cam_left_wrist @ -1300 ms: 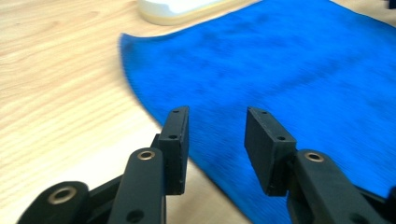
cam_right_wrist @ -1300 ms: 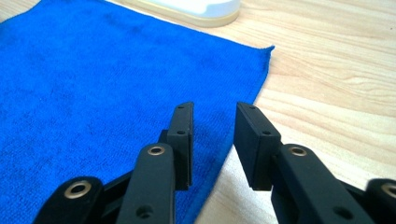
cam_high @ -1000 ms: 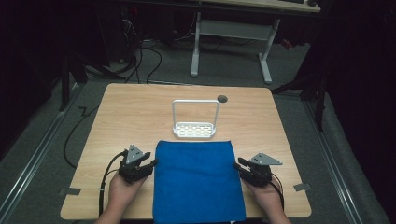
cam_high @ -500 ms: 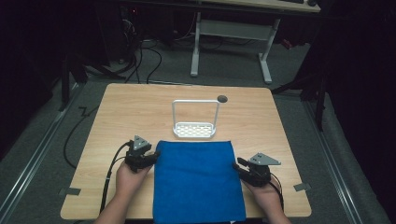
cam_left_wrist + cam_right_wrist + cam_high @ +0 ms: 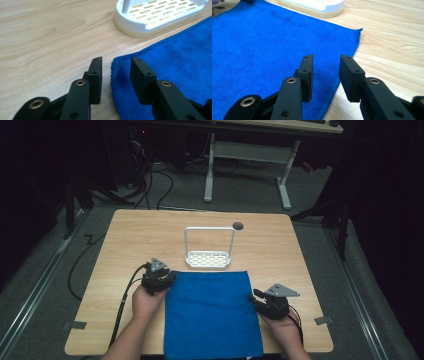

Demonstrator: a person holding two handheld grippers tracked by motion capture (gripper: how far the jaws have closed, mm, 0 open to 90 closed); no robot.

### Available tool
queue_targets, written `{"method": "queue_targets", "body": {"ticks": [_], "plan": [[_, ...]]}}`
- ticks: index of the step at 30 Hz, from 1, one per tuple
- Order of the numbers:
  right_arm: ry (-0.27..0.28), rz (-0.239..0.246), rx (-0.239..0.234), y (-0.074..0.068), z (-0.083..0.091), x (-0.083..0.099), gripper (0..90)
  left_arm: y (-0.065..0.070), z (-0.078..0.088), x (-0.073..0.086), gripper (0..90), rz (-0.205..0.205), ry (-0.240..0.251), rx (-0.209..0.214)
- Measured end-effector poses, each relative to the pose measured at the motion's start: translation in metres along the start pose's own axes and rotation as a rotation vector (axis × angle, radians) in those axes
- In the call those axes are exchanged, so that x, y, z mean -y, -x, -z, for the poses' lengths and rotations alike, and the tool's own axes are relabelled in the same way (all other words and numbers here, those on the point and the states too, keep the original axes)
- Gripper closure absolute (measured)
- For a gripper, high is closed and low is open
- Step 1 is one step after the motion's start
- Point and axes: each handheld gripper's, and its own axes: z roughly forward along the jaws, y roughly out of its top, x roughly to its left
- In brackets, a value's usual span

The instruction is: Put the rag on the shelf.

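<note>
My table (image 5: 125,240) is light wood with a round hole (image 5: 238,225) near its far edge, standing on grey carpet (image 5: 40,285). Beyond it I see a white-legged desk (image 5: 247,150) and black cables (image 5: 165,180) on the floor. The room around is dark.
</note>
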Motion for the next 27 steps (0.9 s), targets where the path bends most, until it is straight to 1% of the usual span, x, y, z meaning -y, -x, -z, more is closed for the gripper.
{"method": "queue_targets", "body": {"ticks": [3, 6, 7, 9, 11, 13, 14, 15, 17, 18, 20, 22, 24, 26, 27], "plan": [[-0.003, 0.006, -0.001, 0.000, -0.001, 0.000, 64.0, 0.001, -0.004, 0.000, 68.7, -0.004, -0.010, -0.009], [-0.010, 0.003, -0.004, 0.000, -0.003, 0.000, 61.8, 0.002, -0.003, 0.000, 74.5, -0.011, -0.003, -0.008], [-0.010, 0.011, -0.005, 0.000, -0.004, 0.000, 61.2, 0.001, -0.003, 0.000, 75.9, -0.007, -0.003, -0.006], [-0.014, 0.002, -0.007, 0.000, -0.005, 0.001, 60.3, 0.000, -0.002, 0.000, 78.5, 0.001, 0.005, 0.000], [-0.015, 0.003, 0.002, 0.001, -0.006, 0.001, 58.9, -0.001, -0.001, 0.001, 81.3, 0.007, 0.016, 0.004], [-0.013, -0.005, 0.010, 0.001, -0.007, 0.000, 56.8, -0.001, -0.001, 0.001, 83.4, -0.001, 0.028, 0.007], [-0.010, 0.001, 0.018, 0.001, -0.007, -0.001, 55.5, -0.001, 0.000, 0.001, 84.2, 0.004, 0.025, 0.013], [-0.005, -0.001, 0.025, 0.001, -0.008, -0.001, 54.5, -0.001, 0.000, 0.002, 84.7, 0.011, 0.033, 0.014], [-0.003, -0.014, 0.040, 0.003, -0.011, -0.006, 52.6, -0.001, 0.000, 0.002, 86.0, 0.012, 0.037, 0.017], [0.007, -0.022, 0.048, 0.004, -0.013, -0.008, 52.3, -0.001, 0.000, 0.001, 86.2, 0.008, 0.034, 0.019], [-0.011, -0.047, 0.058, 0.009, -0.022, -0.015, 51.4, -0.002, 0.000, 0.001, 86.3, 0.011, 0.036, 0.026], [-0.016, -0.051, 0.083, 0.014, -0.030, -0.023, 51.6, -0.001, 0.000, 0.002, 86.3, 0.006, 0.038, 0.031], [-0.023, -0.077, 0.086, 0.021, -0.038, -0.030, 51.7, -0.001, 0.001, 0.002, 86.2, 0.001, 0.039, 0.033], [-0.044, -0.105, 0.091, 0.028, -0.050, -0.037, 52.6, -0.001, 0.001, 0.002, 86.0, 0.002, 0.040, 0.037], [-0.053, -0.105, 0.092, 0.031, -0.055, -0.039, 52.6, -0.001, 0.001, 0.002, 86.0, 0.003, 0.040, 0.038]]}}
